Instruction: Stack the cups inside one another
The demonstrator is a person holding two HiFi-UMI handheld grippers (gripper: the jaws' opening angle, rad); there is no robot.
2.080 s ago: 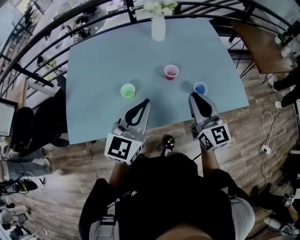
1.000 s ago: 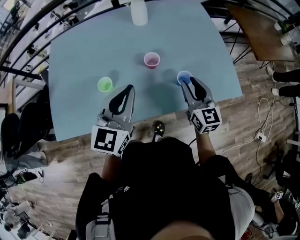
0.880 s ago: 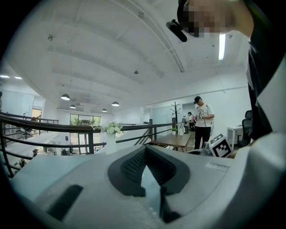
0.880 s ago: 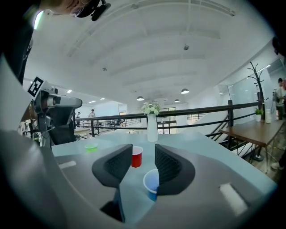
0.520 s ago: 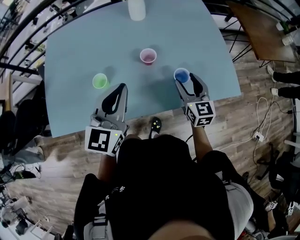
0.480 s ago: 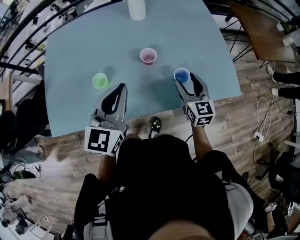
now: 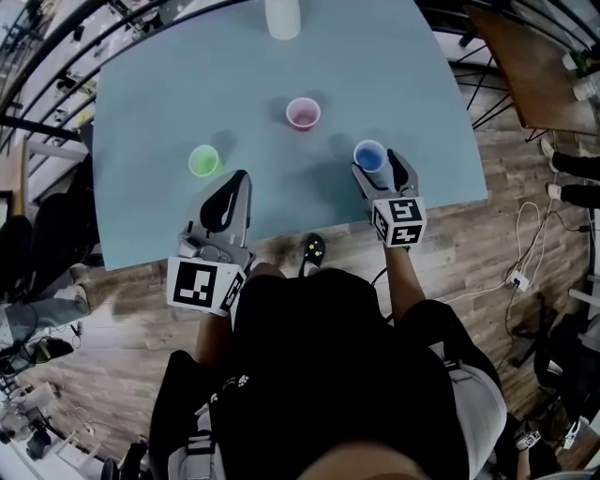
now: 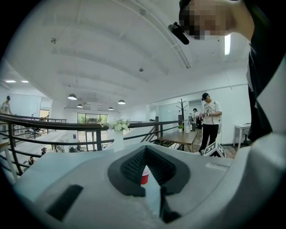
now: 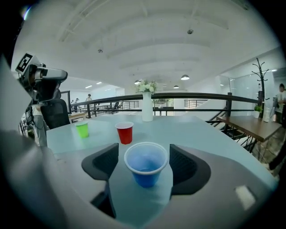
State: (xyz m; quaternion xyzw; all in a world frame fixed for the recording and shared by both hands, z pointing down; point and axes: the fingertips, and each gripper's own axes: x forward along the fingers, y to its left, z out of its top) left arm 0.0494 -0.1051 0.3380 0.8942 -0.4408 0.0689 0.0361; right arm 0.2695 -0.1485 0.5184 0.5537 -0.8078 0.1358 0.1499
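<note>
Three small cups stand upright and apart on the pale blue table: a green cup at the left, a red cup farther back, and a blue cup near the front edge. My right gripper is open, and its jaws have just been opening. The blue cup stands between its pads with a gap on each side. The red cup and green cup lie beyond it. My left gripper hovers short of the green cup, shut and empty. A sliver of the red cup shows through its pads.
A white vase with flowers stands at the table's far edge. A black railing curves round the table's back and left. A wooden table stands to the right. The front table edge lies just under both grippers.
The right gripper has sunk toward the table and its jaws have spread, so the blue cup now sits between them. The left gripper has hardly moved.
</note>
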